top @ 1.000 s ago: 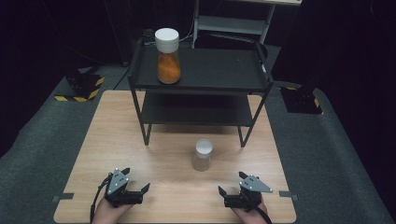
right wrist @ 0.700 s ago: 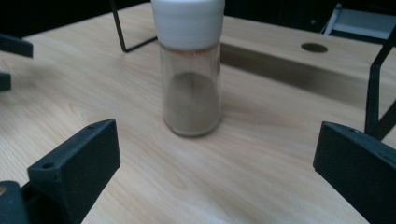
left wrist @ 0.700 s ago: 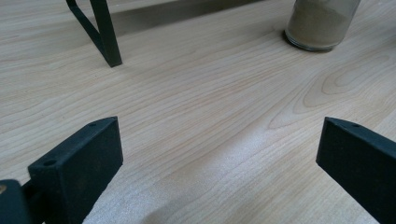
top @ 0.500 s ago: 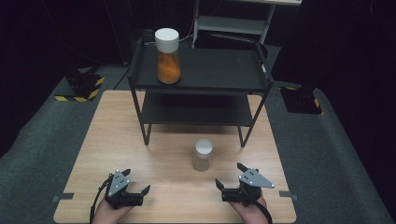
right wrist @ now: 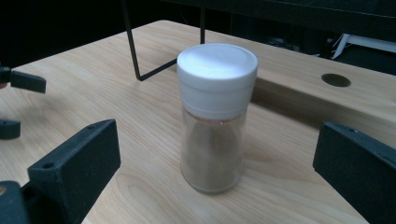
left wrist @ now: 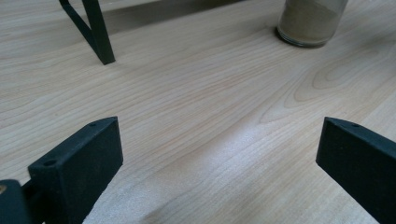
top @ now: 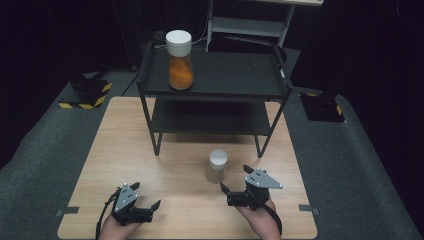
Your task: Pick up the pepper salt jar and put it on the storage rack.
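Right gripper point(top: 234, 186) sat wide open just near the white-capped spice jar point(top: 217, 166); left gripper point(top: 145, 197) gaped empty, far left.

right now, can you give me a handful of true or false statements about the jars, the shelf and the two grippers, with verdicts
1. The small jar with the white lid stands upright on the wooden table. True.
2. The right gripper is shut on the small jar. False: its jaws are wide open, and the jar stands just ahead of them, untouched.
3. The big jar of orange powder sits on the top level of the black shelf. True.
4. The left gripper holds the big jar. False: it is open and empty, low over the table near the person's edge.
5. The small jar's lid is off. False: the white lid is on.
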